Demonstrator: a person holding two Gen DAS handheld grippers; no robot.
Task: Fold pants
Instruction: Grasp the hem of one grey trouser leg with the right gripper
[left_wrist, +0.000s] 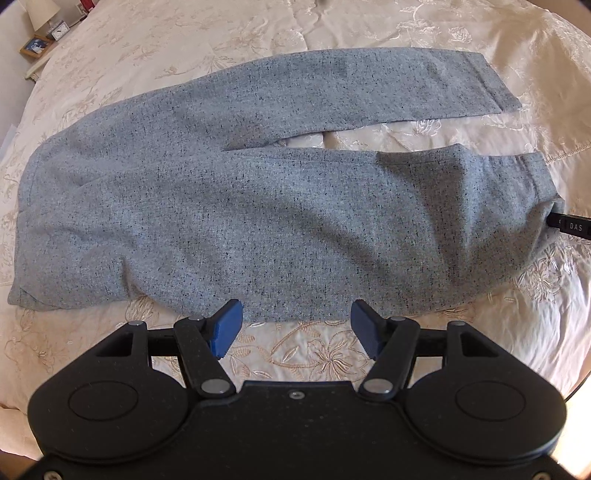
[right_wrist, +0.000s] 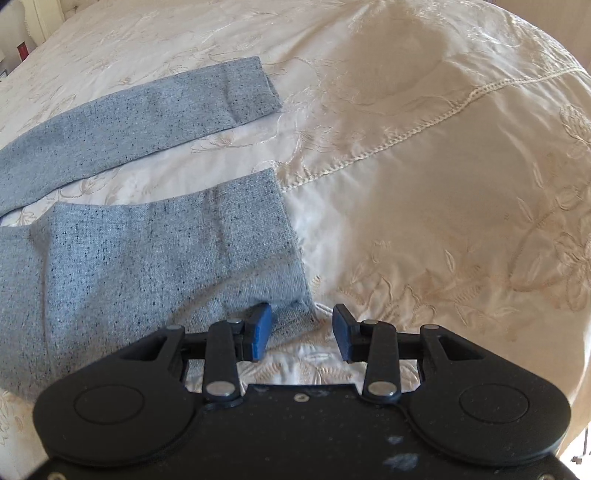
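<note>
Tools (left_wrist: 295, 328) (right_wrist: 302, 332) tipped steeply down, spread, over pants (left_wrist: 221, 206).

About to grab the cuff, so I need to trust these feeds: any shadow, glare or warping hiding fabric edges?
Left wrist view: soft shadows fall across the pants, edges still readable; fisheye bends the bed at the corners. Right wrist view: sunlight washes out the bedspread beside the near cuff; a broad shadow lies farther back; the cuff edge stays sharp.

Your right-wrist view cuts the pants (right_wrist: 110, 258) off at its left edge, waistband unseen. In your left-wrist view the right gripper (left_wrist: 570, 227) is only a black sliver at the frame edge. Photo frame (left_wrist: 35, 46) and clock (left_wrist: 59, 31): too small to read.
</note>
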